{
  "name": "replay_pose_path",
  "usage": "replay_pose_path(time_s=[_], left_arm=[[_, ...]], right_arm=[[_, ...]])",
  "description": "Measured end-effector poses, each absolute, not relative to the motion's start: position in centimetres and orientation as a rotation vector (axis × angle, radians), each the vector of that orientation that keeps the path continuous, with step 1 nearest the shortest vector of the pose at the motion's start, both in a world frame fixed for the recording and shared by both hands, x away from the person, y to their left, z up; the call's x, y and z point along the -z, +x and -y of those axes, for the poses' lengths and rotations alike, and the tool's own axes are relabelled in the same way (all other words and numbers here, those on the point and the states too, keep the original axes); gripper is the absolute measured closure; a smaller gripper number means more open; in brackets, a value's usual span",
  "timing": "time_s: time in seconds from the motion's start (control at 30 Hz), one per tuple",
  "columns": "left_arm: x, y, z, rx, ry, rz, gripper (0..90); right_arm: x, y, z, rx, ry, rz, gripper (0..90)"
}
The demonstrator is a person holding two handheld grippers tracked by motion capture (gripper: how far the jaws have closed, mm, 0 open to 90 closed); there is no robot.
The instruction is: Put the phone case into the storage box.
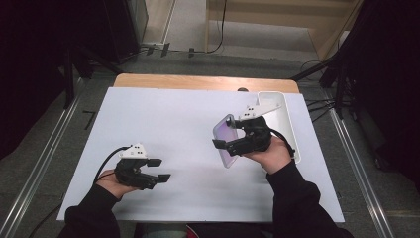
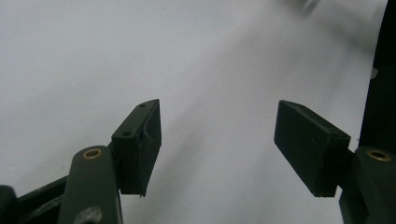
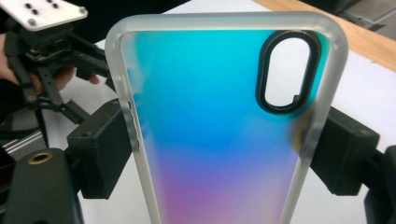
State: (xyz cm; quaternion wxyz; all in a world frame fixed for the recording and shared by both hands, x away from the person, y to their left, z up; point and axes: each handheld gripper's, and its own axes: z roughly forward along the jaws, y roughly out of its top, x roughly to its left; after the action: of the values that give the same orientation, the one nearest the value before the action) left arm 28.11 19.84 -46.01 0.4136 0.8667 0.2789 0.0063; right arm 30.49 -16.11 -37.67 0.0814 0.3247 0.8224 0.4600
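Both tongs show from above: my left gripper (image 1: 159,170) rests low on the white sheet (image 1: 168,124), jaws spread and empty, while my right gripper (image 1: 229,133) clamps a phone case (image 1: 224,141) lifted over the sheet beside a white tray (image 1: 287,119). Along the left gripper (image 2: 217,144) I see the jaws well apart above bare sheet (image 2: 140,51). Along the right gripper (image 3: 224,154) the jaws pinch the case (image 3: 219,140) by its long edges, camera cutout (image 3: 288,72) at the top, with the left gripper (image 3: 46,70) farther off.
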Motion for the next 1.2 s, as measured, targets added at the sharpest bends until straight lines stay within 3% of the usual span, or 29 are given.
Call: replay_pose_path(time_s=[1.2], left_arm=[[46.0, 28.2, -19.9, -0.002, 2.176, -0.699, 31.5]], right_arm=[[35.3, 30.9, 21.9, -1.309, 1.294, -2.160, 15.2]])
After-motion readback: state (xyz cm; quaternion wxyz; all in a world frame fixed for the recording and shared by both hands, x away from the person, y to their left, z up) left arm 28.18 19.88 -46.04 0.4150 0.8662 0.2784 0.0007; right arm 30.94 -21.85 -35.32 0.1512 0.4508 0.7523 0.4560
